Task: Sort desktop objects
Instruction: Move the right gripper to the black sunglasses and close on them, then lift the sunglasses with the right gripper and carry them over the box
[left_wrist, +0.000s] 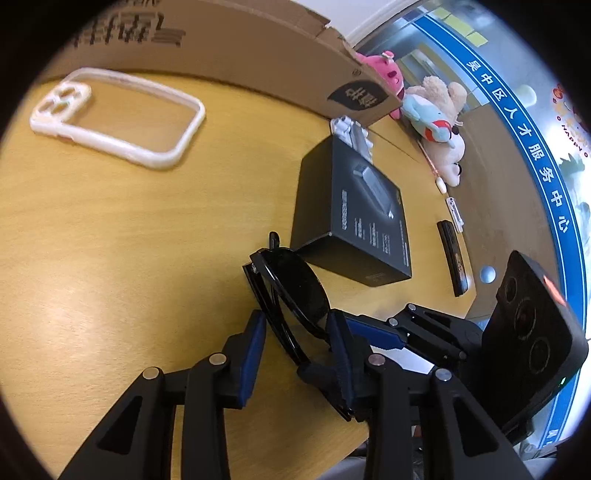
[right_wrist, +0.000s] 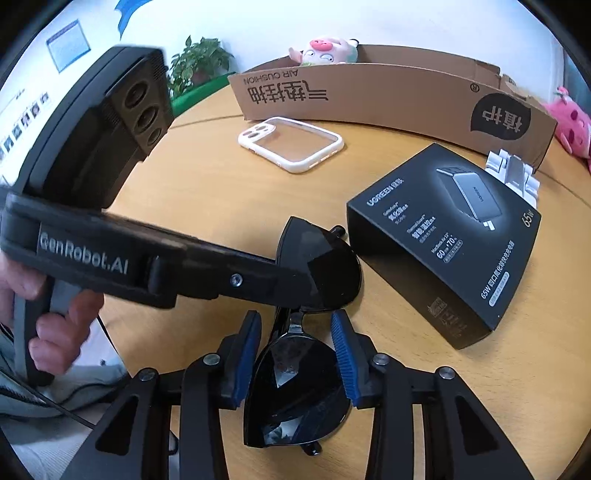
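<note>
Both grippers grip folded sunglasses (right_wrist: 295, 384) on the table (left_wrist: 110, 240): the left gripper (left_wrist: 295, 332) clamps one lens, the right gripper (right_wrist: 295, 339) pinches the bridge. A black box (right_wrist: 443, 240) lies just beyond, a phone case (right_wrist: 291, 142) farther off.

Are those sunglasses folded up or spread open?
Folded. On the sunglasses the temple arms lie tucked behind the lenses, and the pair rests on the wooden table as one compact bundle.

Far lens of sunglasses (right_wrist: 321, 266) half hidden behind left claw (right_wrist: 295, 273)
</note>
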